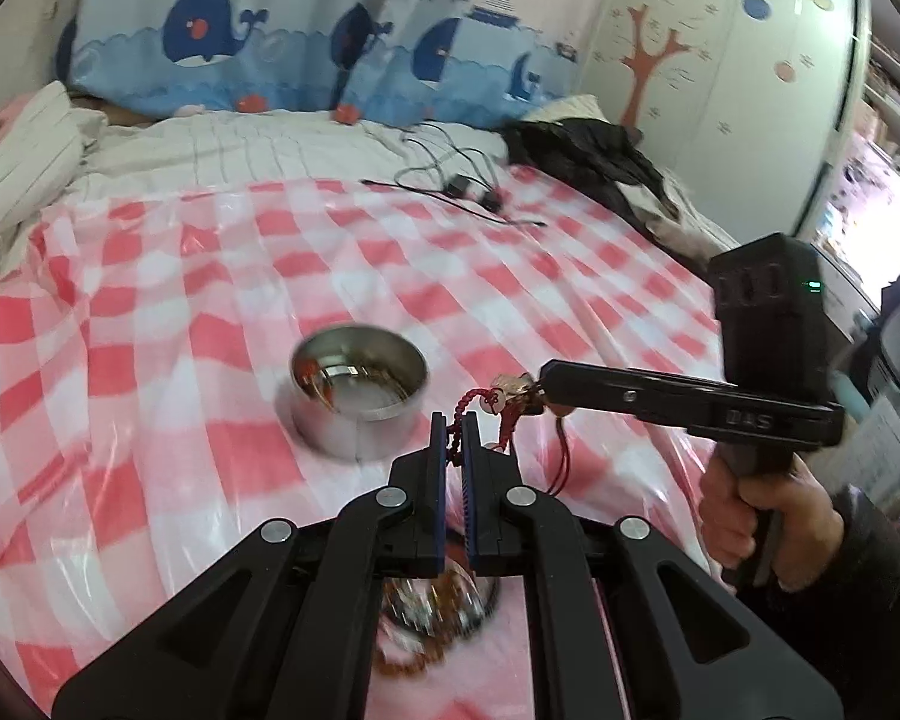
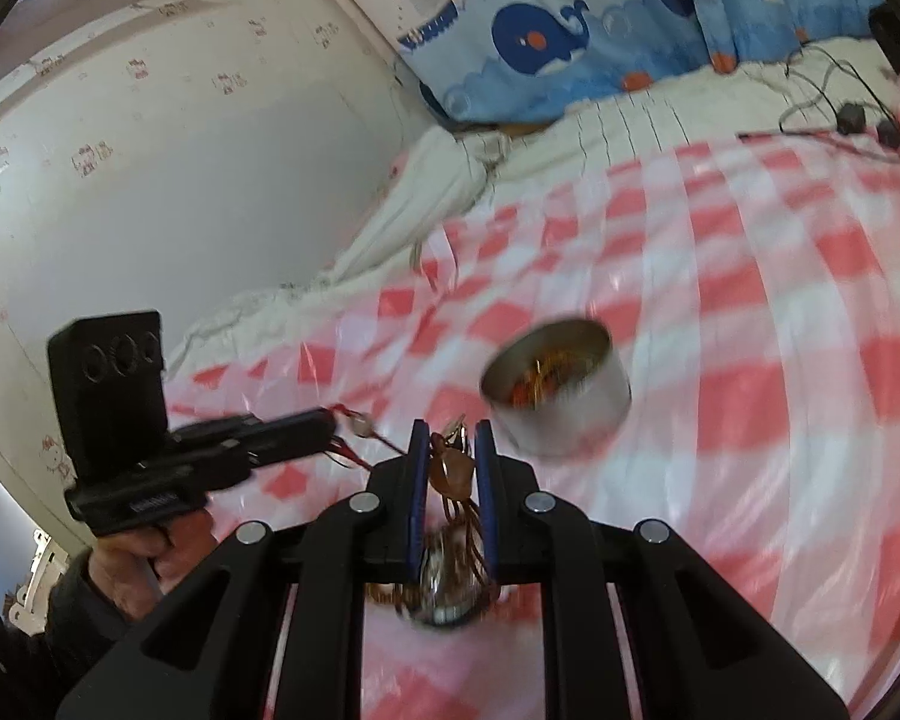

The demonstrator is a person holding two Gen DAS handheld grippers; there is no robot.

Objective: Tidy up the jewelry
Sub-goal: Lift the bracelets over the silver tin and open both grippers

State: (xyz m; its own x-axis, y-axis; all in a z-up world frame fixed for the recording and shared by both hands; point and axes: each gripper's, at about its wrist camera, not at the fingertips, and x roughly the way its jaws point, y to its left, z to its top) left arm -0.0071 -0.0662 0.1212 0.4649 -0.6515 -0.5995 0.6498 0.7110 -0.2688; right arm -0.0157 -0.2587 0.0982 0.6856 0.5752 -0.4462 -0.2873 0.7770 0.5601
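Just ahead-left of the left gripper (image 1: 455, 427), the steel bowl (image 1: 359, 396) sits on the bed; the red cord charm (image 1: 504, 405) stretches between it and the right gripper (image 2: 450, 438), both clamped on it.

Raised lettering on the side of the right gripper (image 1: 543, 387), at the right of the left wrist view, looks like "DAS", blurred and not certain. A similar marking on the left gripper (image 2: 330, 420), lower left in the right wrist view, is too smeared to read.
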